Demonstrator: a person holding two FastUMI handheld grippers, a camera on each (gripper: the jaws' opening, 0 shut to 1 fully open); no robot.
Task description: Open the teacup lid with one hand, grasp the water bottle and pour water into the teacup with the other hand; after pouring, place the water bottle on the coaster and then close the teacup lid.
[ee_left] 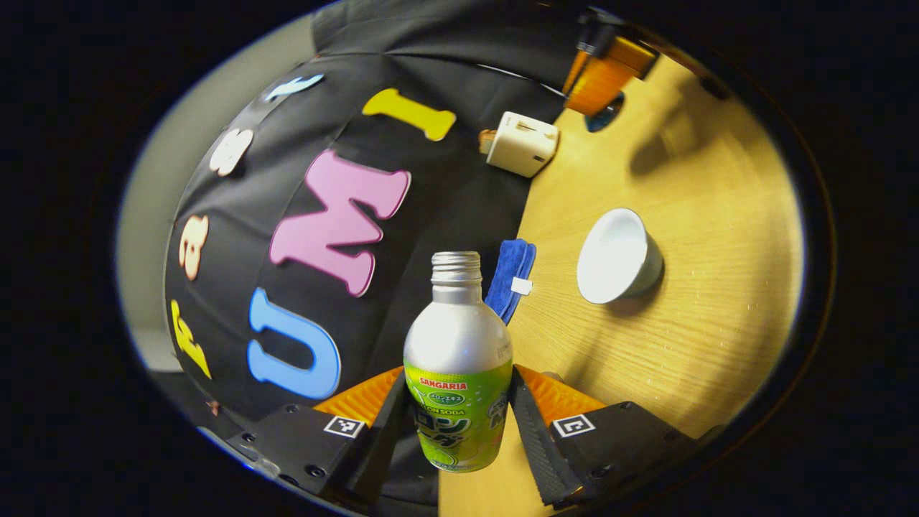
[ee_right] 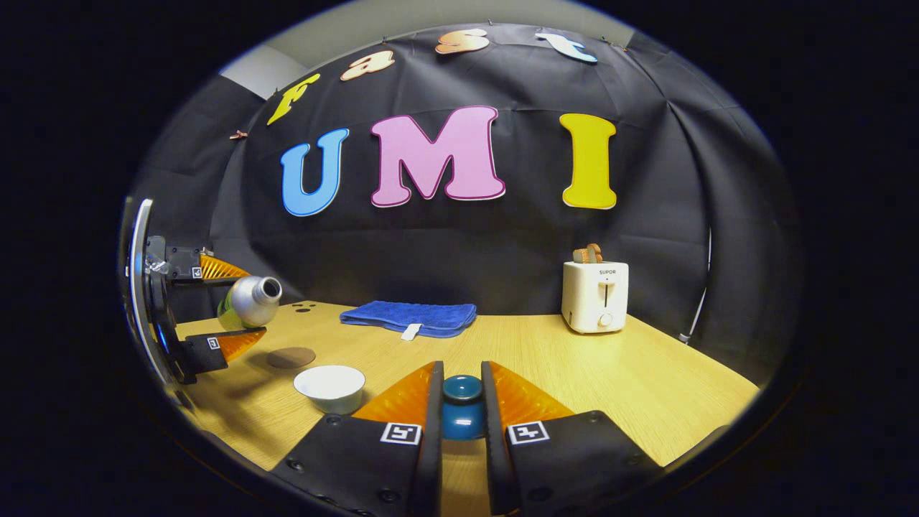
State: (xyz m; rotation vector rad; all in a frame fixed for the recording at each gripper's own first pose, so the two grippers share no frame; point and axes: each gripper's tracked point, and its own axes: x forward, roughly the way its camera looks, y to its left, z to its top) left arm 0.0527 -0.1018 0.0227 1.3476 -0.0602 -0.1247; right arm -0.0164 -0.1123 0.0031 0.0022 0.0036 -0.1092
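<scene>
**Bottle tipped toward the cup**

We clamp the left gripper (ee_left: 459, 424) on the uncapped silver-and-green soda bottle (ee_right: 248, 301), lying nearly level above the table (ee_right: 574, 373), mouth toward the open white teacup (ee_right: 329, 388). Our right gripper (ee_right: 461, 409) pinches the blue teacup lid (ee_right: 462, 408)

A staged booth: cloth backdrop (ee_right: 459, 251) behind a wooden table (ee_right: 646, 373).

My left gripper (ee_left: 459, 424), at the bottom centre of the left gripper view, clamps both fingers on the tilted water bottle (ee_left: 458, 373), while my right gripper (ee_right: 462, 416) pinches the teacup lid (ee_right: 462, 408) at the bottom centre of its own view.
</scene>
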